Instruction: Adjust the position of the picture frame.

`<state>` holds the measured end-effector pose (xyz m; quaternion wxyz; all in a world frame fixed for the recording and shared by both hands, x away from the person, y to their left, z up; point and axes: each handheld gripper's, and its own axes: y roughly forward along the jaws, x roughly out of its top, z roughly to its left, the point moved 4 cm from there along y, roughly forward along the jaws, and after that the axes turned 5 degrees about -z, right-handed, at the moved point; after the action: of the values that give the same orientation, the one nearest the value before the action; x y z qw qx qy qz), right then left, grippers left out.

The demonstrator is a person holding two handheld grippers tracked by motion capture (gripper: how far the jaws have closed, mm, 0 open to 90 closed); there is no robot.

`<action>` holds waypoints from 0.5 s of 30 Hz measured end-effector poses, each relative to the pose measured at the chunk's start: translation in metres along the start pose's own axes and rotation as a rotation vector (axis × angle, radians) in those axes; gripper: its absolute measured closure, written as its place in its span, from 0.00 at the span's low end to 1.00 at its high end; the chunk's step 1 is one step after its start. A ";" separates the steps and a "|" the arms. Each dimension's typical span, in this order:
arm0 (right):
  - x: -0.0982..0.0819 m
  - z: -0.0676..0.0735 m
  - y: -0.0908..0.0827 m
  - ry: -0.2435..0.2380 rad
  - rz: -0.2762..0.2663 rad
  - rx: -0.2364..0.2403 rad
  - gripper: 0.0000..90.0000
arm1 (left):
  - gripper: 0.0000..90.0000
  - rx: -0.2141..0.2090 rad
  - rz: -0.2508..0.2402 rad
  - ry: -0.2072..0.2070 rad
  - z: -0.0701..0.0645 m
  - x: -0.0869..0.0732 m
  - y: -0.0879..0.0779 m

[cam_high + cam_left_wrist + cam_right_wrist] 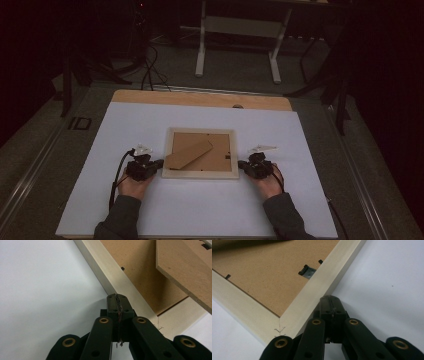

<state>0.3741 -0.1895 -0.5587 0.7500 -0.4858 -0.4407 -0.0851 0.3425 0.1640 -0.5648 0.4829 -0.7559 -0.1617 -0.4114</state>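
meanwhile, both clenched: the left hand-held gripper and the right hand-held gripper touched opposite sides of the face-down picture frame on the surface.

A wooden table carries a large white sheet that covers nearly all of its top, leaving a bare strip of wood along the far edge. A pale picture frame lies face down on the sheet, near its middle, brown backing board up.

frame – cut off at edges in both gripper views | stand flap – cropped
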 end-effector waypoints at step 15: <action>0.002 -0.003 0.003 0.006 -0.019 -0.013 1.00 | 1.00 0.006 -0.004 -0.003 -0.002 -0.001 0.000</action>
<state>0.3785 -0.1894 -0.5595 0.7473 -0.4864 -0.4422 -0.0965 0.3407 0.1629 -0.5651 0.4839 -0.7549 -0.1651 -0.4108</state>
